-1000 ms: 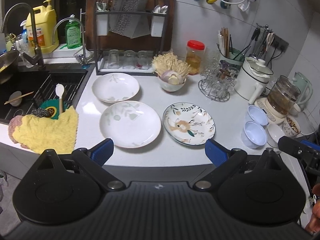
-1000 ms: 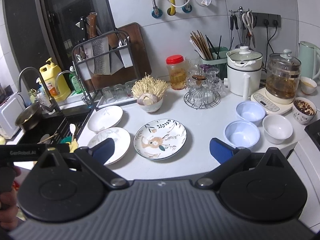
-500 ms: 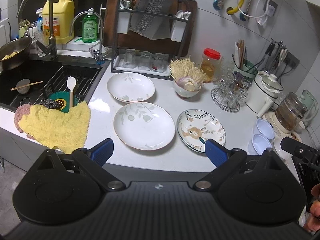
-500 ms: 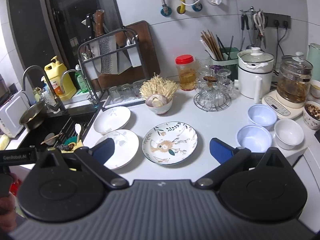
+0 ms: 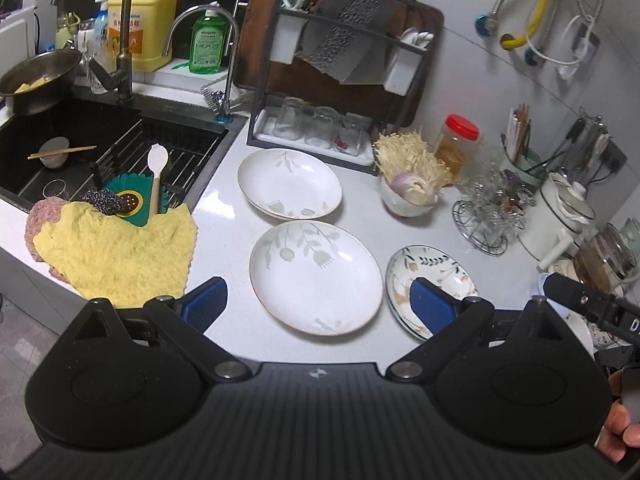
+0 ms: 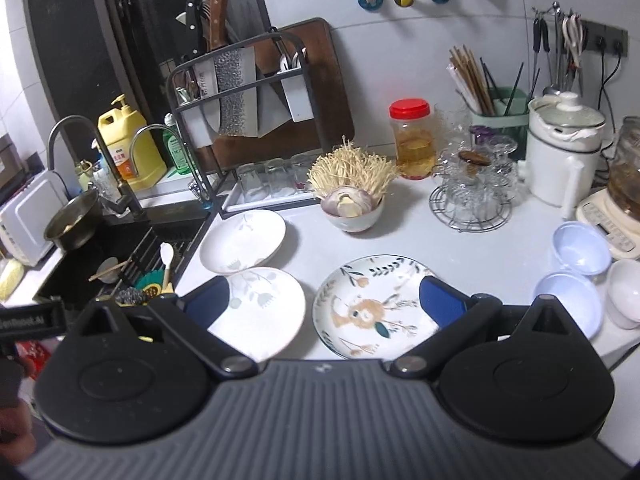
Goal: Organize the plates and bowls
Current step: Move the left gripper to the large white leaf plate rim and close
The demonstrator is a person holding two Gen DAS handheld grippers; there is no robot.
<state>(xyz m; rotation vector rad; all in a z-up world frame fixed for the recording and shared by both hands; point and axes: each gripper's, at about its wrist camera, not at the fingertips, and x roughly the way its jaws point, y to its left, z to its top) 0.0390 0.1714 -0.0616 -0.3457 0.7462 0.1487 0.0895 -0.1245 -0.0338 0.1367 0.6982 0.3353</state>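
Three plates lie on the white counter. A white leaf-print plate [image 5: 316, 276] [image 6: 260, 308] is nearest, a second white plate [image 5: 290, 182] [image 6: 242, 240] lies behind it, and a flower-patterned plate [image 5: 430, 284] [image 6: 372, 306] lies to the right. Two pale blue bowls [image 6: 582, 248] [image 6: 568, 300] and a white bowl [image 6: 626, 292] stand at the right edge. My left gripper [image 5: 318, 306] is open and empty above the near white plate. My right gripper [image 6: 322, 304] is open and empty above the gap between the near white plate and the patterned plate.
A black sink [image 5: 100, 148] with a yellow cloth [image 5: 116, 256] over its edge is at left. A knife rack [image 5: 340, 80], a bowl of mushrooms [image 6: 354, 196], a jar [image 6: 412, 138], a wire rack of glasses [image 6: 472, 196] and a white pot [image 6: 560, 152] line the back.
Both grippers have moved forward and lower toward the plates, which now look larger. Nothing on the counter has moved.
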